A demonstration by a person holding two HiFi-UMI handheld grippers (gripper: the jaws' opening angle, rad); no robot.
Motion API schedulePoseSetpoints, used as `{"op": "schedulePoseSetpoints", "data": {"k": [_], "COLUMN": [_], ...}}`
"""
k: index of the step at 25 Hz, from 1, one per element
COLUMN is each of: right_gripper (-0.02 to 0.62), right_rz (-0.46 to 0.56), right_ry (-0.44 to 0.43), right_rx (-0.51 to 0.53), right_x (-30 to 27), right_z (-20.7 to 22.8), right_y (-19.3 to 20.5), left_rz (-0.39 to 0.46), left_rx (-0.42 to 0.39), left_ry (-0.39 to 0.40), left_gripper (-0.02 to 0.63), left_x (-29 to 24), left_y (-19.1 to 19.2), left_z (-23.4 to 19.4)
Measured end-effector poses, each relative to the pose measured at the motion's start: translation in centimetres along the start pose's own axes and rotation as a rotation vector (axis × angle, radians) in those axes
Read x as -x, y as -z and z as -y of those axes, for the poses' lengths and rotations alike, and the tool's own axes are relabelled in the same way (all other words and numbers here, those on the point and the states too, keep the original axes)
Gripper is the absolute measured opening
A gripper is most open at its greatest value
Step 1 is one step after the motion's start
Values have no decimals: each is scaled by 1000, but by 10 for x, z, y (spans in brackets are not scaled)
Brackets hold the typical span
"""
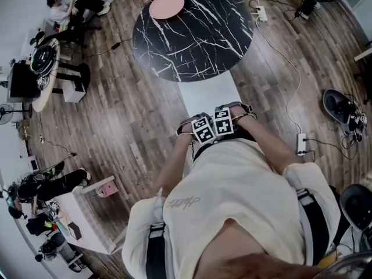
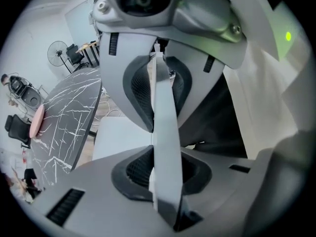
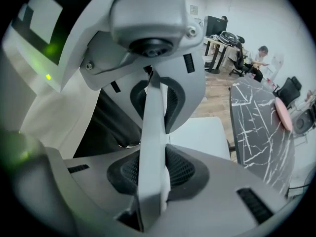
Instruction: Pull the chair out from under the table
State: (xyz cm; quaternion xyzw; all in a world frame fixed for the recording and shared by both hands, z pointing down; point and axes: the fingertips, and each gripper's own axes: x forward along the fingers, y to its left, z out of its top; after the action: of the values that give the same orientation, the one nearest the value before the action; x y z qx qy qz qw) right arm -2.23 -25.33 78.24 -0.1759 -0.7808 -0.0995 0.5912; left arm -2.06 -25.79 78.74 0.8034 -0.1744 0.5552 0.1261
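Note:
A white chair, its seat [image 1: 206,95] half out from beneath the round black marble table [image 1: 197,34], stands right in front of the person. Both grippers point steeply down at the chair's backrest, side by side. The left gripper [image 1: 202,129] is shut on the thin white backrest edge [image 2: 165,112], which runs between its pads. The right gripper [image 1: 224,122] is likewise shut on the backrest edge [image 3: 150,132]. The seat [image 2: 118,137] and table [image 2: 69,117] show beyond the jaws in the left gripper view, as do the seat [image 3: 202,135] and table [image 3: 261,127] in the right gripper view.
A pink plate [image 1: 167,6] lies on the table's far side. Power strips [image 1: 301,144] and cables run over the wooden floor at the right, near dark shoes [image 1: 343,109]. Desks, chairs and seated people [image 1: 64,10] fill the left side.

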Motion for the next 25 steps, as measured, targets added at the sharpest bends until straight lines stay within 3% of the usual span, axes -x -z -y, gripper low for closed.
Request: {"op": "schedulePoseSetpoints", "data": {"k": [13,19,25], "right_gripper": [91,95,97], "right_rz": [0,8,32], "right_ry": [46,18,22], "right_rx": [-116,-172,-170], "right_x": [-1,-4,-5], "right_z": [-56,-98,-135], "right_y": [-6,-5,-12], "left_rz": [9,17,-3], "left_rx": [-79,-85,-95], "left_ry": [40,71,69], "left_gripper": [89,91,91], "left_x": [6,6,9], "left_y": [7,9,15], "left_z": [56,98,136]}}
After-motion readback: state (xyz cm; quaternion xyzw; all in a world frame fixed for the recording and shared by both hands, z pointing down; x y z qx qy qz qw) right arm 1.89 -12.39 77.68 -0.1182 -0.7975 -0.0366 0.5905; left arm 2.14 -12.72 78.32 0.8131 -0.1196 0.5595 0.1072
